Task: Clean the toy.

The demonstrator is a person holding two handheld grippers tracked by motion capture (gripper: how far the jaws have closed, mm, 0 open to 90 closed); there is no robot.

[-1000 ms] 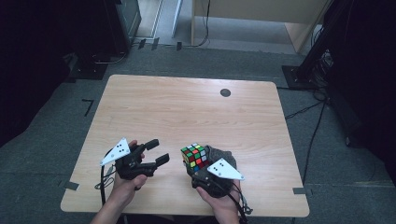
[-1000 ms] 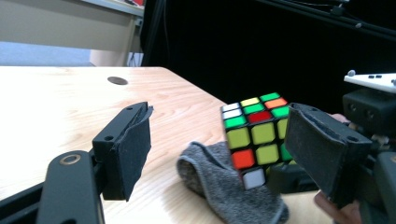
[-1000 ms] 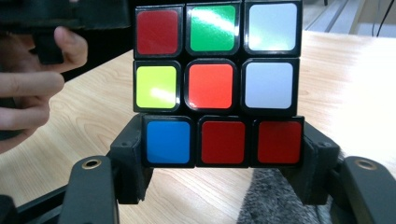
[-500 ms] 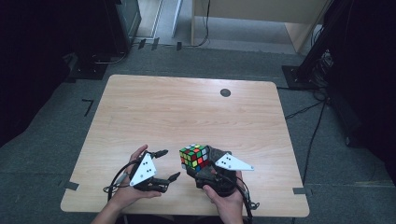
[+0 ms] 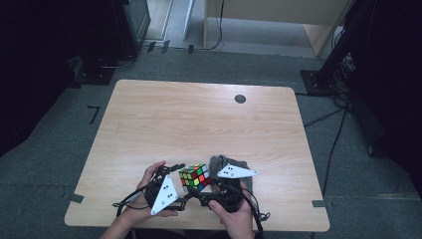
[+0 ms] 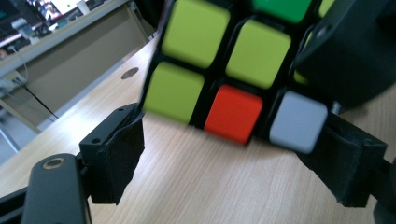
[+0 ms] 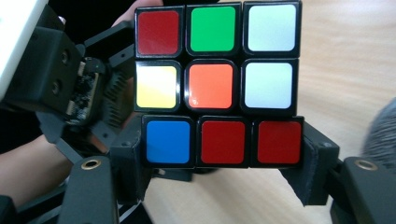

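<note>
Multicoloured plastic puzzle cube [image 5: 194,177] with black edging held just above the near edge of the light wooden table [image 5: 199,119], between both hands. Right gripper [image 7: 219,161] clamped on the bottom layer: one black padded jaw against the blue-sticker side, the other against the red-sticker side, both in contact. Grip judged as a steadying hold, keeping the lower layer fixed and the upper layers free to turn.

Left gripper [image 6: 233,154] brought in from the opposite side, jaws spread; cube [image 6: 224,60] close above and between them, white corner tile near the right-hand jaw, contact not confirmed. Placement judged as an approach to seize an outer layer for a twist.

Grey fuzzy cloth [image 5: 230,165] lying on the table just behind the right gripper, partly covered by its grey three-cornered plate [image 5: 237,172]. Small dark round disc [image 5: 240,98] set in the table surface, well apart at the far side.

Limits of observation: cube's upper part cut off in left gripper view, image blurred; far and underside faces hidden. Fingertips of left gripper obscured in high view by its own plate. Cloth's full extent not determinable.
</note>
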